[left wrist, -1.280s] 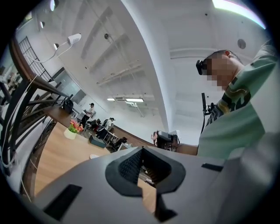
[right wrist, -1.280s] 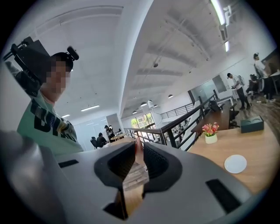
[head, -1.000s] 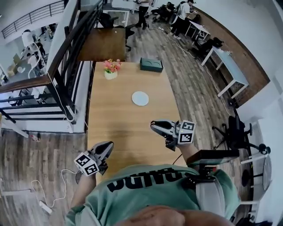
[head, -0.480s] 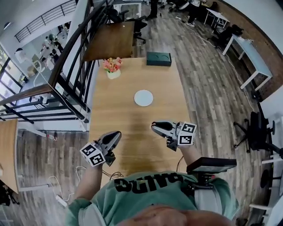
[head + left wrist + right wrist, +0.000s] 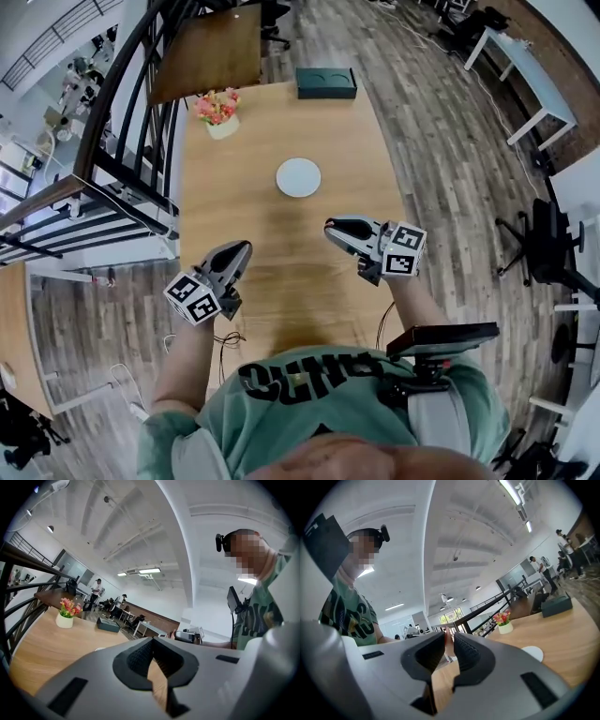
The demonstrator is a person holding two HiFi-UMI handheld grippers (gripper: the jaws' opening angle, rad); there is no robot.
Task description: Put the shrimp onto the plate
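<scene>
Wooden table (image 5: 272, 225) seen from above, with a round white plate (image 5: 298, 177) lying near its middle. Nearer the person, the right gripper (image 5: 334, 226) is clenched on a thin pinkish-red shrimp (image 5: 446, 637), apart from the plate. At the table's near left edge, the left gripper (image 5: 241, 249) has its jaw tips pressed together, holding nothing.

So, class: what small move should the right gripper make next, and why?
Probably carry the right gripper forward toward the plate: its jaws pinch a pink sliver, likely the shrimp, and the plate lies bare ahead.
</scene>
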